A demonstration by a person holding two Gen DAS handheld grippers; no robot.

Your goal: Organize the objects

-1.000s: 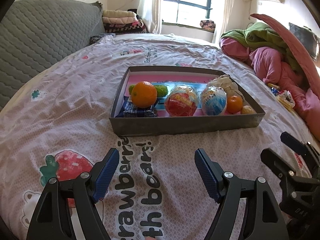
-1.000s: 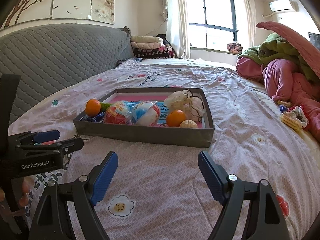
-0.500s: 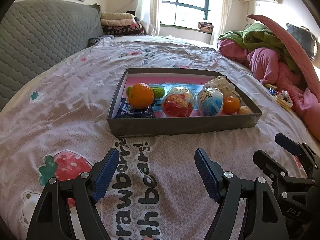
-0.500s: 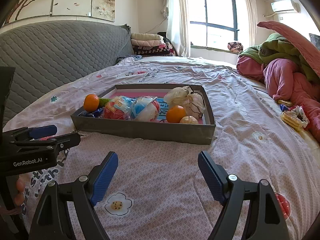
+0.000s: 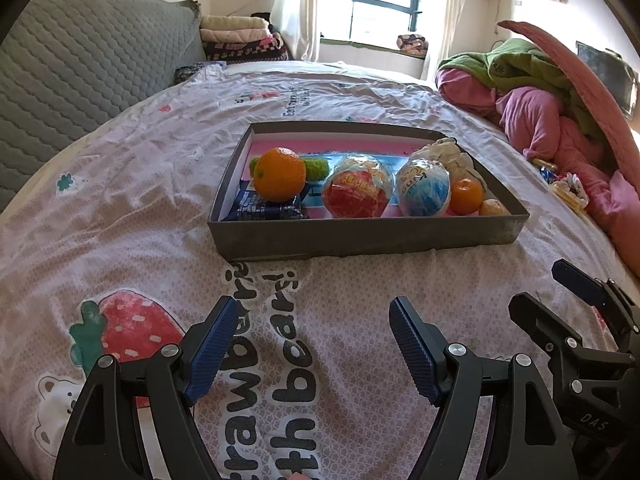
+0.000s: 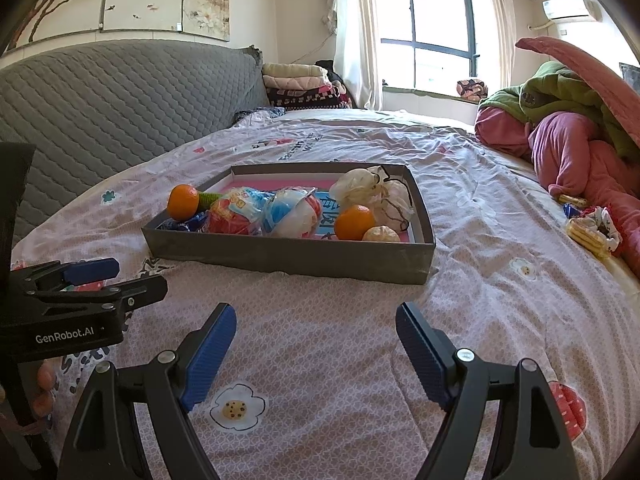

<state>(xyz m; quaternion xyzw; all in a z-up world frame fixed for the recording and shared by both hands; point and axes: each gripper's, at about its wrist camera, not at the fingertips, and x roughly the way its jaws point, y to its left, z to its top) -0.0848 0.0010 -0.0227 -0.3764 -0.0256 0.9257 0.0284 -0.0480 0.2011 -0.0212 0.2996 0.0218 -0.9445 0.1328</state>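
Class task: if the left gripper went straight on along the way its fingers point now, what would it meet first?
Probably the bedsheet: the open left gripper points down at it, short of the grey tray. Depth is uncertain.

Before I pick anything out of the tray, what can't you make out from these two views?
- Green item, left view: mostly behind the big orange.
- Blue packet, both views: under the orange, print too small to read.
- Pale lump, right view: partly below the tray wall; identity unclear.
- White bag: contents hidden.
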